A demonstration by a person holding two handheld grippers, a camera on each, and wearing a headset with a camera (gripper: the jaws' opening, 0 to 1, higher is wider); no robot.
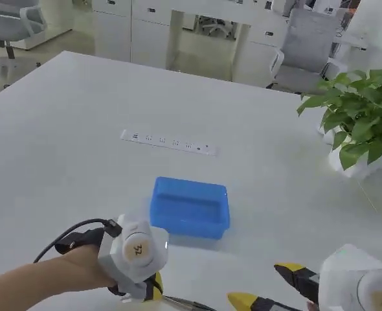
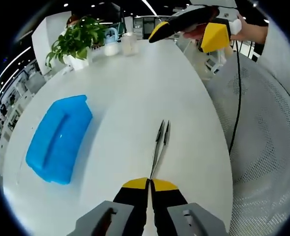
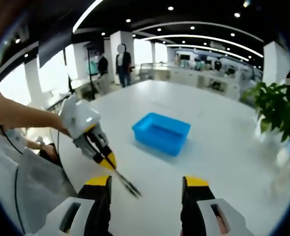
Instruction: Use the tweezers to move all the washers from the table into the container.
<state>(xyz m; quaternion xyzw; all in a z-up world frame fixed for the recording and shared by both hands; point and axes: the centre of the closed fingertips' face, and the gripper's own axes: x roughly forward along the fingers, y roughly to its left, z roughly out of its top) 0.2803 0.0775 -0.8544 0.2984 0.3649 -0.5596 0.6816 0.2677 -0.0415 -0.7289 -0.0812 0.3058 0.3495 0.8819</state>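
A blue open container [image 1: 190, 207] sits mid-table, also in the left gripper view [image 2: 59, 137] and the right gripper view [image 3: 160, 132]. My left gripper [image 1: 155, 289] [image 2: 150, 183] is at the table's near edge, shut on the handle end of thin metal tweezers [image 2: 159, 145] [image 1: 184, 302]. The tweezer tips point out low over bare white table, right of the container. My right gripper [image 1: 267, 285] [image 3: 147, 183] hovers open at the near right with nothing between its jaws. Its view shows the left gripper [image 3: 105, 160] and the tweezers [image 3: 125, 184] just ahead.
A white power strip [image 1: 168, 142] lies beyond the container. A potted plant [image 1: 362, 123] stands at the right edge, with cups [image 2: 120, 46] near it. Office chairs [image 1: 304, 52] and cabinets stand behind the table. People stand far off in the room.
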